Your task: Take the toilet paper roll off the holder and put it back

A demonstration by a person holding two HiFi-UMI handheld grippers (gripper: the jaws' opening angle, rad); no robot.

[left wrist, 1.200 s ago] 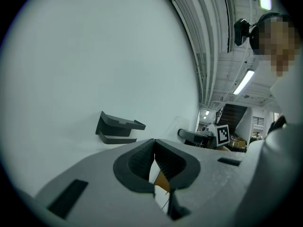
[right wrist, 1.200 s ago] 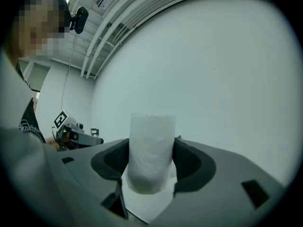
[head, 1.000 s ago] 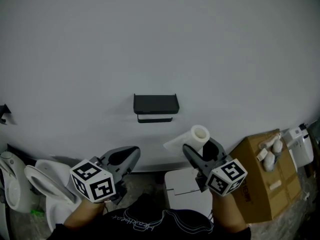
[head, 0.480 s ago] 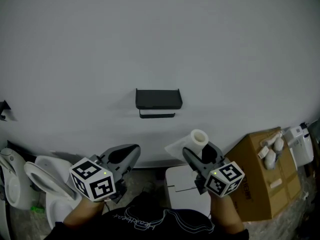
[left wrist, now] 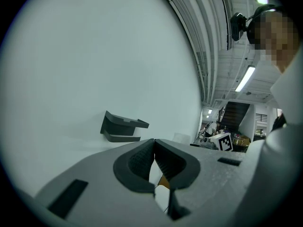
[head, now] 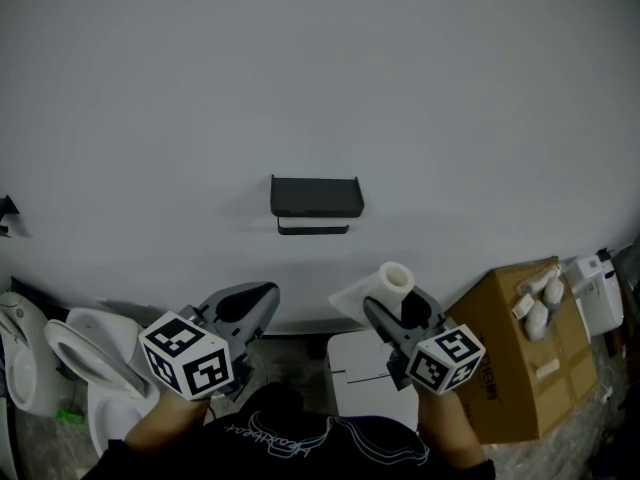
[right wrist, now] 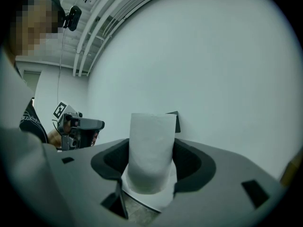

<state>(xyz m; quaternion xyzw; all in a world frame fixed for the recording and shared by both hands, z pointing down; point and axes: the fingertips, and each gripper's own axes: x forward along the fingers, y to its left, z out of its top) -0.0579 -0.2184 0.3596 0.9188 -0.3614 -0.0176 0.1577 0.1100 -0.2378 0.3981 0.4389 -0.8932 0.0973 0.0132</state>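
Head view: the black wall-mounted holder (head: 316, 198) hangs bare; the white toilet paper roll (head: 394, 280) sits below-right of it in the right gripper (head: 398, 306); left gripper view: the left gripper (left wrist: 154, 157) has its jaws together, empty; right gripper view: jaws clamp the roll; its loose sheet (head: 347, 296) may snag on the holder.

Grey floor (head: 606, 408) with a white toilet (head: 85, 353), a white cabinet (head: 360, 380) and a cardboard box (head: 520, 368).

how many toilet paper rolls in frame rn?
1. The toilet paper roll is clamped in the right gripper, below-right of the bare wall holder. The cardboard box could hide more.
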